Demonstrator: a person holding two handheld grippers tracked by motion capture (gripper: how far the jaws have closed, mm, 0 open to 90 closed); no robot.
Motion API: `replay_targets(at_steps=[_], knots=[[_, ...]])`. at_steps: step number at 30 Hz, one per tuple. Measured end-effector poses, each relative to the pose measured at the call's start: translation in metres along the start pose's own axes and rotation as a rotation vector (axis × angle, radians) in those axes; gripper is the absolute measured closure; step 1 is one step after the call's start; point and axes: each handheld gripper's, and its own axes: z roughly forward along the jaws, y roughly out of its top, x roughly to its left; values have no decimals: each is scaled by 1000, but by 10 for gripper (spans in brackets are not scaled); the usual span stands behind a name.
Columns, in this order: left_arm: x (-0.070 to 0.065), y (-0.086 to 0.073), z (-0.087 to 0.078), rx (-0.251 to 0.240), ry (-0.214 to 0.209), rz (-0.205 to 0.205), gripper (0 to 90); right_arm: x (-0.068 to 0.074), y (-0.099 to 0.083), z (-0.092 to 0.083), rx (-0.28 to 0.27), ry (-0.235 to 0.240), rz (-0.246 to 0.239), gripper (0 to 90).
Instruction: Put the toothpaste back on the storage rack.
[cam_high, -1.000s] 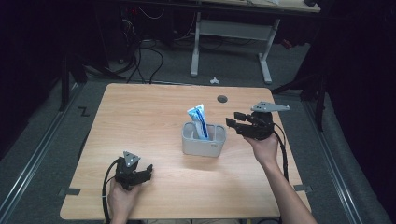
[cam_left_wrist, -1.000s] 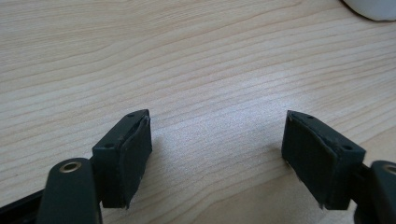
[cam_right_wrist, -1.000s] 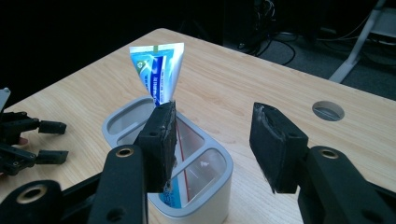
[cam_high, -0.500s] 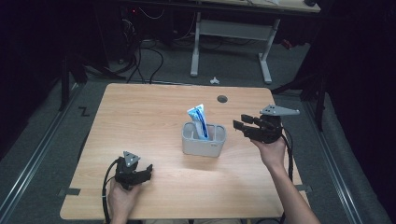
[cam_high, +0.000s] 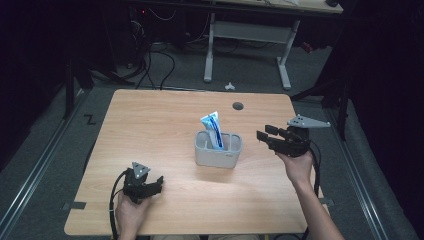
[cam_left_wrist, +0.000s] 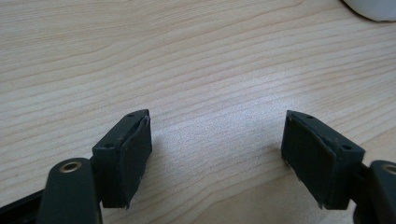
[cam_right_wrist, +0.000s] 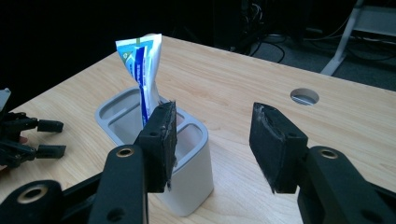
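Your left gripper (cam_high: 159, 183) sits at the lower left of the high view, low over the wooden surface (cam_high: 150, 125), near its front edge. In the left gripper view its jaws stand released, wide apart, with bare wood grain between them and nothing touching the pads.

Your right gripper (cam_high: 263, 135) is at the centre right of the high view, held above the surface, pointing toward the frame's left. Its jaws are released, parted with nothing between them. In the right gripper view, the holder shows partly behind the left-hand jaw; the pads do not touch it.

The grey holder (cam_high: 218, 150) stands upright near the middle of the surface, just left of your right gripper and apart from it. It has separate compartments. The toothpaste tube (cam_high: 213, 130), white and blue, stands in the holder, leaning slightly, its crimped end uppermost and well above the rim.

Farther off, a round cable hole (cam_high: 238, 106) sits in the surface toward its far edge, at the upper centre of the frame.
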Motion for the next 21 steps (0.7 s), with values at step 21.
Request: replay_targets(at_steps=[21], knots=[[0, 0, 0, 2, 0, 1, 251, -8, -13, -16, -20, -25, 23, 517]])
